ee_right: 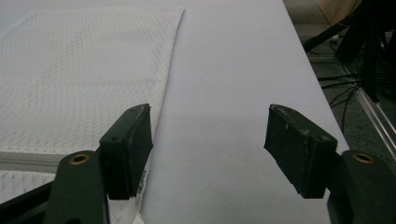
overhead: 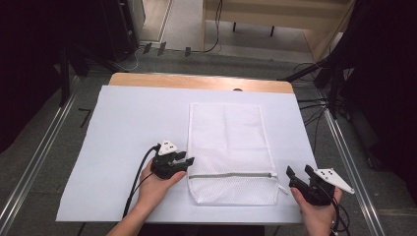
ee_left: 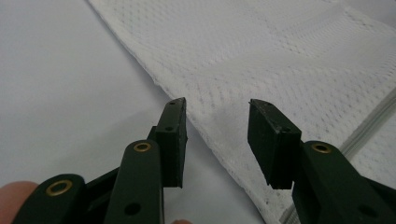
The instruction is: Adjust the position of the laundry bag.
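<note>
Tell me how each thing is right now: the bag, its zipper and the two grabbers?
Mesh bag: lying flat on the table, nothing holding it.
Zipper: closed.
Left gripper: open, at the bag's left edge.
Right gripper: open, apart from the bag.

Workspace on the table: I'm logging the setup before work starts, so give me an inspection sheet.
Surface: white sheet over a wooden table, flat.
Job's things: white mesh laundry bag lying flat, zipper near the person's end, looks closed.
Clutter: nothing seen.
Grippers: left gripper open, at the bag's left edge by the zipper; right gripper open, off the bag's right side, apart from it.
Cables: black cable trails from the left gripper.
Surroundings: grey floor, loose cables beyond the table's right side.
</note>
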A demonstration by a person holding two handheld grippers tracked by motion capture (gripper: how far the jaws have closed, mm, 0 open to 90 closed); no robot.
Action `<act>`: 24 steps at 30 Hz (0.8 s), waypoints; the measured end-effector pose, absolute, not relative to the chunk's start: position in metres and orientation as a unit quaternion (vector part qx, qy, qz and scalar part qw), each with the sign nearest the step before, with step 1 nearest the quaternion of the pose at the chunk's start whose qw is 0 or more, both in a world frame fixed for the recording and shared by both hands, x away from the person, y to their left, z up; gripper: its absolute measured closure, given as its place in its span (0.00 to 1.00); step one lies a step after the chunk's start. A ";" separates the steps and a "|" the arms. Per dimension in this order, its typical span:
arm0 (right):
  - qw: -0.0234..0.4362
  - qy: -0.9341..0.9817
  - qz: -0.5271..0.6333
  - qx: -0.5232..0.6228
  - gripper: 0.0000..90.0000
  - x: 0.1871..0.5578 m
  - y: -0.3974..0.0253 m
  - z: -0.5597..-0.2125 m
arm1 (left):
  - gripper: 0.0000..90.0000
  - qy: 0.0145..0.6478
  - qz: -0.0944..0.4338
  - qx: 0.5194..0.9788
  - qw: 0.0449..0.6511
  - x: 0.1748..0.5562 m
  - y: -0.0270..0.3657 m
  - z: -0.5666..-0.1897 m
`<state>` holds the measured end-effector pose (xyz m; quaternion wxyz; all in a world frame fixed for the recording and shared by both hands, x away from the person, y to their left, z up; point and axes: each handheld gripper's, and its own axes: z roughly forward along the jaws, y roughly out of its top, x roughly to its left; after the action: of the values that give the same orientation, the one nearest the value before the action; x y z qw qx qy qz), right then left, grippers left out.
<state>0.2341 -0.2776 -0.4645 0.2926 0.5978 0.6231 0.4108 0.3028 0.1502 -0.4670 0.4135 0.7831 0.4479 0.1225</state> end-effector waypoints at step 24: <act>0.283 0.640 0.411 0.584 0.36 0.236 -0.271 -0.468 | 1.00 0.455 0.144 0.793 0.379 0.305 0.162 -0.468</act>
<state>0.2361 -0.2714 -0.4675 0.2827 0.5842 0.6405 0.4106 0.3046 0.1618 -0.4682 0.3793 0.7925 0.4552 0.1443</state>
